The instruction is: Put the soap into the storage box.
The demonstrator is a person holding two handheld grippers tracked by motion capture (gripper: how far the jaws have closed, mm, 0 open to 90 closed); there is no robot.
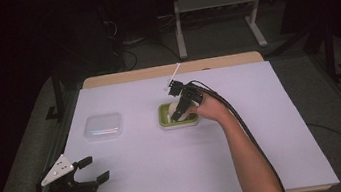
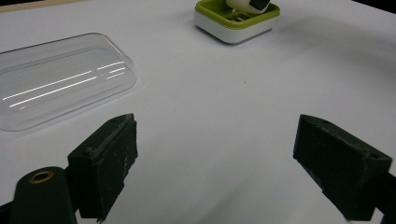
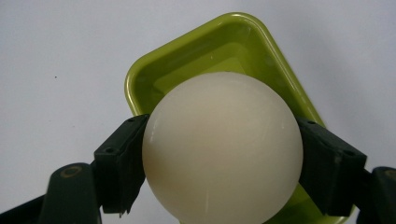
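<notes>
The cream soap bar (image 3: 222, 148) sits clamped between the right gripper (image 3: 222, 158) jaws over the green dish (image 3: 154, 74), and a loosened squeeze could let that smooth round slip off the rim, while the left gripper (image 1: 88, 170) idles agape near the clear lid (image 1: 104, 126).

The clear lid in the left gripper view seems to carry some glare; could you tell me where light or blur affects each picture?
Left gripper view: bright streaks of glare run across the clear lid. Right gripper view: the round white soap is evenly lit, its edges slightly soft. High view: the white table sheet is bright, the surrounding room nearly black.
</notes>
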